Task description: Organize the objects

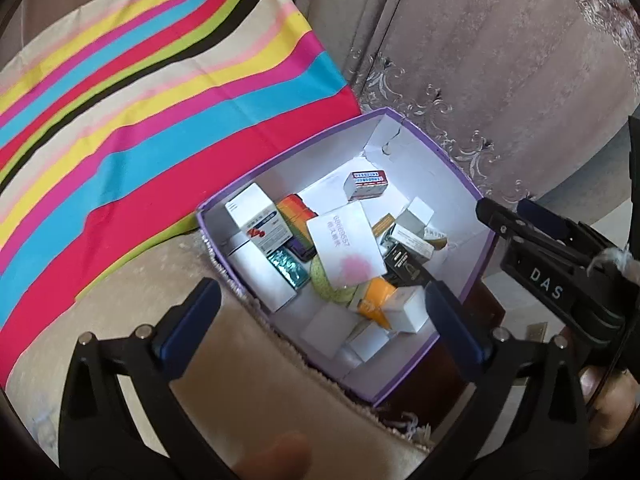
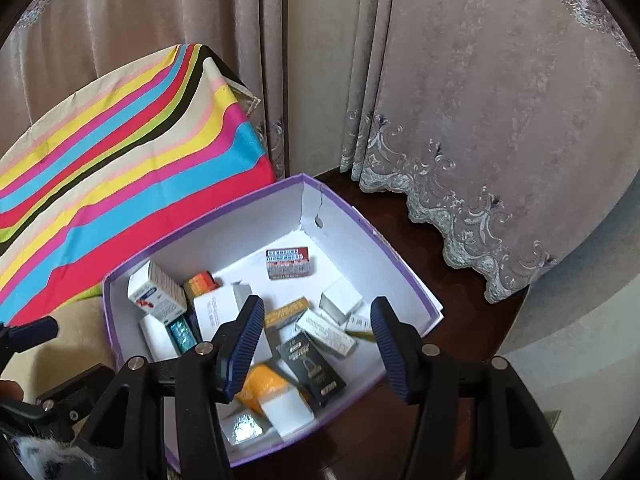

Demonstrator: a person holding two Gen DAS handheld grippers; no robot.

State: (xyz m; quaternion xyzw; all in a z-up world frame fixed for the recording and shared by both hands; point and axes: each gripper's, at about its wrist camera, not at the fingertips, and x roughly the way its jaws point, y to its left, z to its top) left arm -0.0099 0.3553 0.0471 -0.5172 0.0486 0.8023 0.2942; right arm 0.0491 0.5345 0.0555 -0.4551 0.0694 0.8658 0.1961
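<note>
Mauve curtains (image 2: 500,100) with silver embroidered hems hang behind a dark wood table (image 2: 472,248), and a striped cloth (image 1: 140,112) in pink, blue, yellow and green drapes the furniture to the left. The left gripper (image 1: 324,324) hangs above the near end of a purple box (image 1: 486,248), jaws spread wide with nothing between them; one blue pad sits over beige plush (image 1: 240,360), the other over the box's near corner. The right gripper (image 2: 316,344) hovers over the middle of the same box, jaws partly apart and empty, the cartons (image 2: 320,332) lying loose below. The box stands on the table's edge, white inside, holding a jumble of small packs: a red-and-white one (image 2: 289,263) alone near the far end, a black one (image 2: 314,372) and an orange one (image 2: 262,388) nearer. A white card (image 1: 346,246) reads "68869557" above small characters I can't make out. The right gripper's arm is marked "DAS" in the left view.
</note>
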